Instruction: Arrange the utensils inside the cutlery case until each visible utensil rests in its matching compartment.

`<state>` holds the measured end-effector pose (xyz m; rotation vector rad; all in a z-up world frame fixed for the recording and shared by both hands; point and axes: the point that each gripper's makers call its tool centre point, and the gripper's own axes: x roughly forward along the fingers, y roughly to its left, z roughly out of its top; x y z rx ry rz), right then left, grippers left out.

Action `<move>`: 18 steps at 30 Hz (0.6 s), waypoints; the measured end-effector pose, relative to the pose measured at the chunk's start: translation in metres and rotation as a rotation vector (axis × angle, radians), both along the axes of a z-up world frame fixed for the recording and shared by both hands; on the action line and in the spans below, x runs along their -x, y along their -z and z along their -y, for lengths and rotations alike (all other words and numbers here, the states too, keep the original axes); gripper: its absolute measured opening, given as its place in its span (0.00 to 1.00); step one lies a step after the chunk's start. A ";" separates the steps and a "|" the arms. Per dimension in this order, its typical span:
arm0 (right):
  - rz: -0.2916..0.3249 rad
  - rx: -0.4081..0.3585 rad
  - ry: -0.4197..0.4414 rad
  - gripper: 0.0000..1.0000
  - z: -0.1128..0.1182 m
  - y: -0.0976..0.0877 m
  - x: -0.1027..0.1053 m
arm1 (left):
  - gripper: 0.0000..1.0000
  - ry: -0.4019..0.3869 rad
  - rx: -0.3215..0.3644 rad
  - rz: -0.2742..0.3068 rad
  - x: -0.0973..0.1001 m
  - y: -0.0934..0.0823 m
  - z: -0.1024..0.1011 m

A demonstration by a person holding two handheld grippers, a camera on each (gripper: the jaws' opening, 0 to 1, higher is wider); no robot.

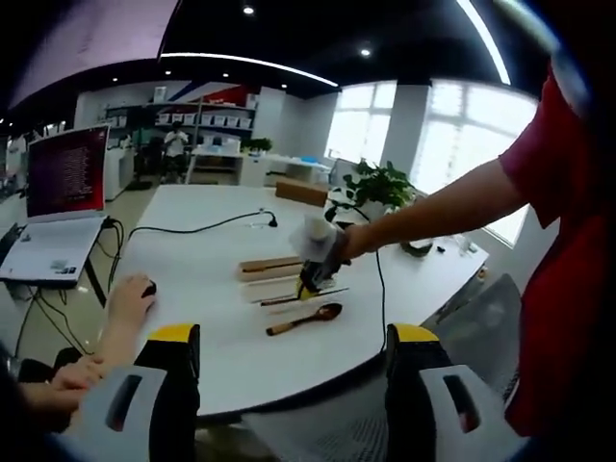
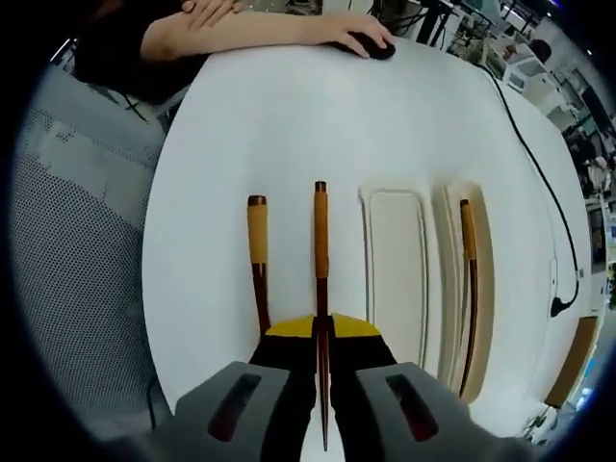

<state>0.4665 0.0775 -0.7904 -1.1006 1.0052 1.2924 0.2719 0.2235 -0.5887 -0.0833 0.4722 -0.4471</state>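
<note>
Where fingers [image 2: 322, 332] clamp, utensil [image 2: 320, 252] hidden

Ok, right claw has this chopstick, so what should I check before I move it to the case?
1. Right claw shut on the chopstick: ok.
2. Chopstick lifted off the table: cannot tell.
3. Near compartment of the cutlery case free: ok.
4. Second chopstick lying in the far compartment: ok.
5. Spoon in the case: not ok, it lies on the table beside the held chopstick.
6. Left claw open and holding nothing: ok.
</note>
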 end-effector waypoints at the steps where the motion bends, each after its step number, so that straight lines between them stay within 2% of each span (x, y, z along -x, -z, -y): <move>1: 0.003 0.006 -0.002 0.00 0.002 -0.002 -0.002 | 0.82 0.005 0.019 0.002 0.001 -0.002 0.001; 4: -0.020 0.055 -0.017 0.00 0.009 -0.008 -0.005 | 0.82 -0.001 0.031 0.002 0.000 -0.002 0.003; 5: -0.015 0.059 -0.022 0.00 0.010 -0.013 -0.012 | 0.82 0.006 0.033 0.002 0.000 -0.003 0.005; 9: -0.025 -0.004 0.069 0.00 0.004 -0.038 -0.026 | 0.82 0.012 0.035 0.010 -0.002 -0.005 0.009; 10: -0.024 -0.009 0.065 0.00 0.004 -0.042 -0.028 | 0.82 0.011 0.039 0.010 -0.001 -0.006 0.009; 15: -0.005 0.010 0.042 0.00 0.011 -0.053 -0.044 | 0.83 0.023 0.014 0.000 0.002 -0.001 0.009; 18: -0.017 0.015 0.088 0.00 0.012 -0.063 -0.064 | 0.84 0.023 0.042 0.008 0.000 -0.003 0.009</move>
